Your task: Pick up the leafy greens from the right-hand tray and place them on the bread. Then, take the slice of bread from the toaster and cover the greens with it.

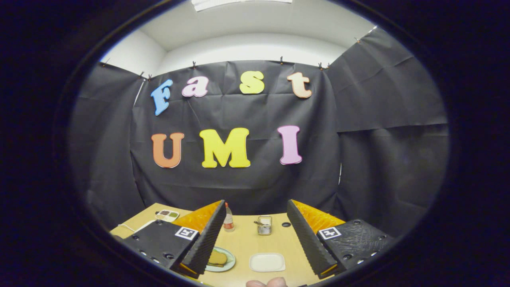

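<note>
**With fingers spread, greens not located**

While the gripper [255, 239] hangs above the table [247, 243], its 2 fingers stand wide apart, holding nothing. Between them lies a white tray [267, 262]; I cannot tell any greens on it. Bread [218, 258] sits on a plate [230, 261] beside the left finger. Beyond stands the toaster [264, 225], near a bottle [228, 220]. Judgement: the first reach goes down and forward to the tray.

table [255, 243] beneath my fingers | on it: plate [228, 263] with bread [217, 259], white tray [267, 262], toaster [264, 225], bottle [228, 220], divided tray [167, 215]
</note>
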{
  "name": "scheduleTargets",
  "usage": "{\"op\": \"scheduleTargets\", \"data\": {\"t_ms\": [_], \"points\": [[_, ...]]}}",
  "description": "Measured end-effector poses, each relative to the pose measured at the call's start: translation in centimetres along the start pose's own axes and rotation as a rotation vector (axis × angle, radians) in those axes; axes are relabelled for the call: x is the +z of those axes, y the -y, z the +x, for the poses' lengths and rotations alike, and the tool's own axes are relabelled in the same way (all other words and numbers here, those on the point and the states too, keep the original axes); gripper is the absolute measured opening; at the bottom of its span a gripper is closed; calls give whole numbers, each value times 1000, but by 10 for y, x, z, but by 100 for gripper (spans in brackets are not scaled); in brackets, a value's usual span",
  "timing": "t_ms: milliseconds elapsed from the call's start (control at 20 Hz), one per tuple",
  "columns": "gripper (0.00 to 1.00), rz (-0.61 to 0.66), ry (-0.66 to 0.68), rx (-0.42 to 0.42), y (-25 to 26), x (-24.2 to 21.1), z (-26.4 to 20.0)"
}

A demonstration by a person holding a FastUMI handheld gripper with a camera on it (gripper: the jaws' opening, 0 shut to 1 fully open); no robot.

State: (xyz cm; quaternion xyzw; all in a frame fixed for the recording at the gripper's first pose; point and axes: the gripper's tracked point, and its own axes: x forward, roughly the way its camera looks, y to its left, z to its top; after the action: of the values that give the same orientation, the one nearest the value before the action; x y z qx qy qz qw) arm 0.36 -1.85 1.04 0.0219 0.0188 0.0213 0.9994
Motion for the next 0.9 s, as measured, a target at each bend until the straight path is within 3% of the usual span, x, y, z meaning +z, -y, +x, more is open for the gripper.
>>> {"op": "scheduleTargets", "data": {"t_ms": [350,900], "points": [[94,-41,64,-5,-18,20,-19],[94,10,56,-7,-55,20,-24]]}}
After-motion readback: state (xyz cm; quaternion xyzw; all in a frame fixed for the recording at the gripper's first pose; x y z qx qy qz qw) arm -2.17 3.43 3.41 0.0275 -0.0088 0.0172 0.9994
